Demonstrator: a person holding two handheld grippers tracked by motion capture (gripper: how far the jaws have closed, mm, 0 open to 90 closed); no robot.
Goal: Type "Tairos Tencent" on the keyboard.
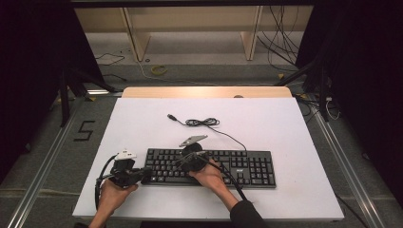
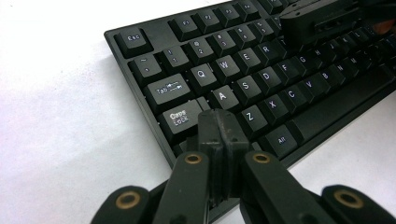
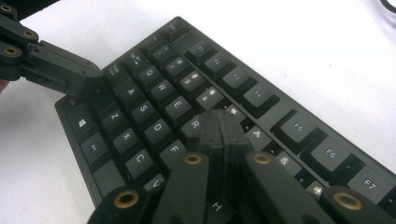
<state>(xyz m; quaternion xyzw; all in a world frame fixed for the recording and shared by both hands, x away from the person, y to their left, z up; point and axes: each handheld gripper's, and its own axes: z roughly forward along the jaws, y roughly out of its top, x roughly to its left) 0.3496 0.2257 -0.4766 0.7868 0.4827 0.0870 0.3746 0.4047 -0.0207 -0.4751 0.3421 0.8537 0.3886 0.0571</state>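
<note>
keyboard beneath both closed claws, left at shift.

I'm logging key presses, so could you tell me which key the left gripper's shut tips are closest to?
The left gripper has its tips over the Shift position, just below Caps Lock and left of Z, at the keyboard's left end.

The keyboard is matt black plastic with faintly shiny keycaps; the desk is smooth matt white, its far edge pale wood; jaws look rough matt black plastic.
</note>
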